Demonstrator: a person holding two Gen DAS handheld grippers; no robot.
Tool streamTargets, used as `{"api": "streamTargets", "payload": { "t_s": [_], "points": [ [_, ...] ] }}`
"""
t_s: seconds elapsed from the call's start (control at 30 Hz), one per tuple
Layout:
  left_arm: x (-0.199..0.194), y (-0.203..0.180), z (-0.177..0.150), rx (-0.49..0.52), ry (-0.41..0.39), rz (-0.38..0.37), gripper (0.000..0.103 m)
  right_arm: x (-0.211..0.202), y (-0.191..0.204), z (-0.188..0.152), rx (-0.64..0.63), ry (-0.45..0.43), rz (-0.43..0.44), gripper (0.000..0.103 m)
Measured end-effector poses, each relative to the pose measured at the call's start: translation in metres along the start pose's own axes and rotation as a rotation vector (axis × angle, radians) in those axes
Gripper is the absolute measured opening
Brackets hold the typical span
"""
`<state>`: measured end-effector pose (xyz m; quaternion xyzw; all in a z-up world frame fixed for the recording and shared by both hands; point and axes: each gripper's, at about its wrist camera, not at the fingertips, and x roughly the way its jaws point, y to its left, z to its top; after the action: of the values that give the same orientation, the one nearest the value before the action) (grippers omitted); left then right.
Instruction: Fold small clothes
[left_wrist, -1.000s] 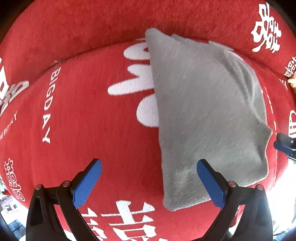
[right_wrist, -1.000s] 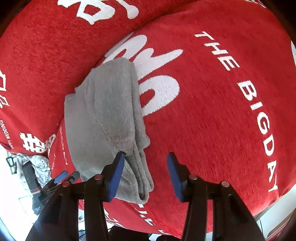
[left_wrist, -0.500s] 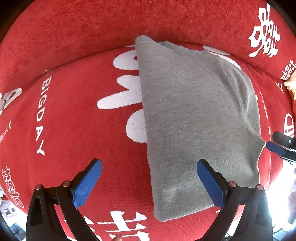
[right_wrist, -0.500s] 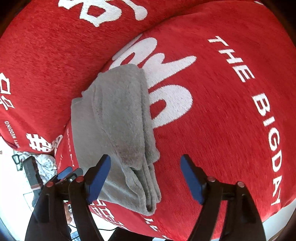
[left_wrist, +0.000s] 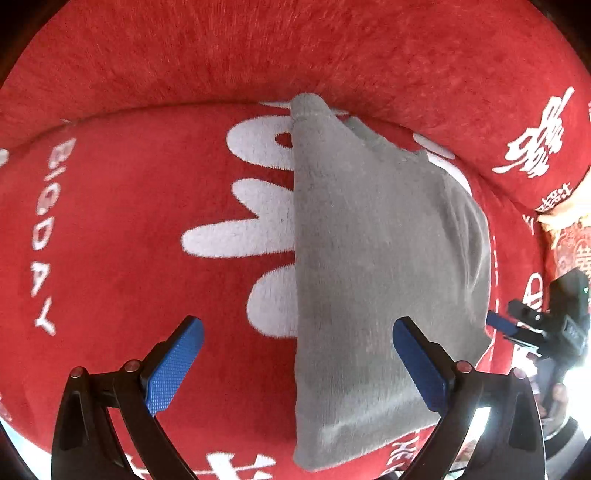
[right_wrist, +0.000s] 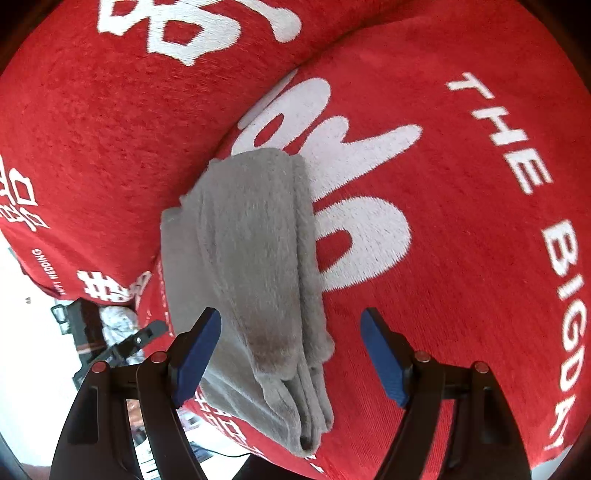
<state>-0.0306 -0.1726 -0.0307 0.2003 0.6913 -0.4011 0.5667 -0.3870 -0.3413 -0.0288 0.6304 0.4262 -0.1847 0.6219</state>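
1. A folded grey garment (left_wrist: 384, 280) lies on a red cushion (left_wrist: 129, 240) that carries large white characters and the words "THE BIGDAY".
2. From the left wrist camera the garment appears as a flat, roughly tapered slab: its narrow far end reaches the seam where the seat cushion meets a second red cushion (left_wrist: 295, 48) behind it, and its wide near end lies close to the cushion's front edge.
3. From the right wrist camera the same garment (right_wrist: 255, 266) shows its stacked folded edges at the near end, several layers thick, with a looser flap spreading out to the left.
4. The garment covers part of the big white character, which shows on both of its long sides.
5. The left gripper (left_wrist: 295, 365) hangs above the cushion with its blue pads wide apart; the garment's left long edge lies between them, and the right-hand pad sits over the grey fabric. Neither pad presses on the cloth.
6. The right gripper (right_wrist: 291, 354) also stands with its blue pads apart, straddling the garment's thick near end; nothing is clamped.
7. In the left wrist view the right gripper's blue pad and black body (left_wrist: 546, 325) show at the right edge, just beside the garment's right corner.
8. In the right wrist view the left gripper's black body (right_wrist: 122, 343) shows at the lower left, beyond the cushion's edge, over a bright, washed-out background.
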Motion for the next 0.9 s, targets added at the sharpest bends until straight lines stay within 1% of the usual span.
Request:
{"api": "streamTargets", "payload": {
  "t_s": [0.07, 0.13, 0.23, 0.3, 0.37, 0.5, 0.53, 0.57, 0.6, 0.67, 0.7, 0.73, 0.77, 0.8, 0.83, 0.87, 0.9],
  "points": [
    [0.015, 0.002, 0.006, -0.010, 0.037, -0.050, 0.103, 0.008, -0.005, 0.005, 0.010, 0.029, 0.056, 0.081],
    [0.027, 0.001, 0.006, -0.012, 0.057, -0.072, 0.103, 0.015, -0.009, 0.007, 0.017, 0.050, 0.090, 0.081],
    [0.043, -0.005, 0.008, -0.013, 0.076, -0.127, 0.103, 0.029, -0.013, 0.012, 0.018, 0.087, 0.142, 0.082],
    [0.045, -0.011, 0.009, -0.001, 0.064, -0.130, 0.103, 0.036, -0.009, 0.014, -0.006, 0.106, 0.185, 0.082],
    [0.047, -0.017, 0.009, 0.015, 0.061, -0.133, 0.103, 0.043, -0.003, 0.017, -0.031, 0.127, 0.207, 0.082],
    [0.051, -0.036, 0.013, 0.043, 0.069, -0.158, 0.103, 0.065, 0.023, 0.019, -0.115, 0.176, 0.259, 0.084],
    [0.052, -0.041, 0.012, 0.054, 0.069, -0.146, 0.103, 0.071, 0.028, 0.019, -0.133, 0.183, 0.259, 0.084],
    [0.053, -0.047, 0.011, 0.073, 0.069, -0.108, 0.103, 0.078, 0.032, 0.019, -0.140, 0.188, 0.251, 0.084],
    [0.055, -0.052, 0.013, 0.087, 0.069, -0.087, 0.103, 0.080, 0.033, 0.019, -0.137, 0.188, 0.247, 0.084],
    [0.055, -0.055, 0.012, 0.089, 0.054, -0.075, 0.102, 0.081, 0.034, 0.017, -0.110, 0.172, 0.247, 0.085],
    [0.053, -0.054, 0.011, 0.083, 0.044, -0.082, 0.094, 0.081, 0.033, 0.016, -0.089, 0.169, 0.245, 0.082],
    [0.049, -0.052, 0.011, 0.074, 0.028, -0.091, 0.090, 0.080, 0.030, 0.015, -0.063, 0.162, 0.234, 0.077],
    [0.045, -0.050, 0.009, 0.070, 0.019, -0.099, 0.081, 0.079, 0.027, 0.014, -0.038, 0.159, 0.215, 0.058],
    [0.040, -0.047, 0.007, 0.066, 0.009, -0.110, 0.071, 0.079, 0.025, 0.012, -0.021, 0.162, 0.201, 0.036],
    [0.035, -0.046, 0.006, 0.064, 0.001, -0.122, 0.066, 0.078, 0.025, 0.009, -0.008, 0.156, 0.223, 0.035],
    [0.029, -0.044, 0.005, 0.066, -0.007, -0.136, 0.057, 0.077, 0.027, 0.008, -0.005, 0.144, 0.234, 0.033],
    [0.025, -0.044, 0.004, 0.070, -0.010, -0.145, 0.051, 0.075, 0.031, 0.005, -0.008, 0.135, 0.248, 0.032]
  ]
}}
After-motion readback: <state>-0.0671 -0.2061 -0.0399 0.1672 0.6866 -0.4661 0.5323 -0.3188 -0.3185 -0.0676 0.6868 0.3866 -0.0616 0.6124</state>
